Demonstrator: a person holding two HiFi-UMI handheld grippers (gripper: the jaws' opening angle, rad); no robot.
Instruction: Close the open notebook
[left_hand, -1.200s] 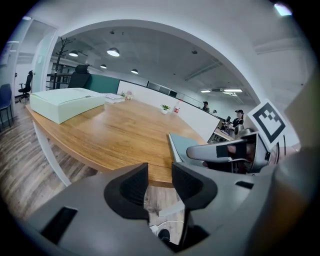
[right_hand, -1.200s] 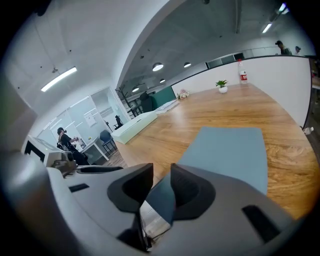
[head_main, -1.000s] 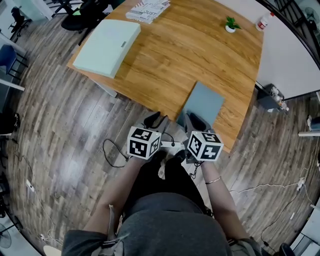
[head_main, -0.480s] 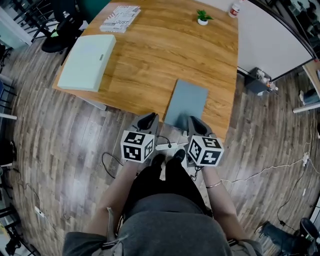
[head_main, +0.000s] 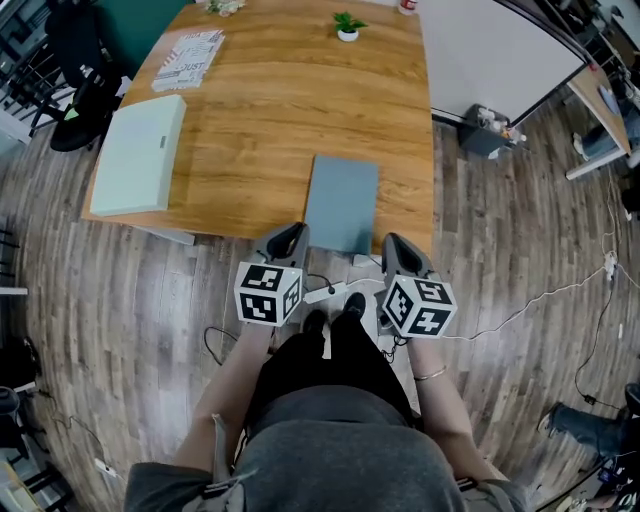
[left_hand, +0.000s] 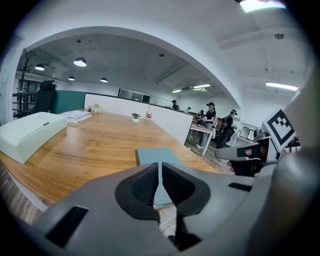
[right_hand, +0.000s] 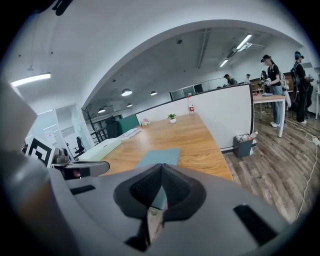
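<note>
I am standing by a long counter (head_main: 270, 110) of warm orange-brown wood, which is taking up most of the space over the grey-brown plank floor (head_main: 120, 300). A white partition wall (head_main: 490, 50) is running along the counter's right side. Near the left edge, a big flat rectangular box in pale mint green (head_main: 138, 155) is lying with one corner close to the counter's rim.

The slim grey-blue rectangular notebook (head_main: 342, 203) is lying flat with its cover shut, at the near edge of the counter, right in front of the person and well apart from the green box. Nothing is touching it.

The person is holding both tools just short of that near edge, off the counter and over the floor. The left claw (head_main: 287, 238) is pointing towards the notebook's near left corner; its jaws have just been closing and are standing all but together, with only a sliver of light between them and nothing in their grip. The right claw (head_main: 395, 248) is hanging just beside the notebook's near right corner; its jaws have just been closing too and are now pressed together, empty.

Farther back, a stack of printed white papers (head_main: 187, 58) is lying beyond the green box, and a small green plant in a white pot (head_main: 347, 26) is standing towards the far end.
</note>
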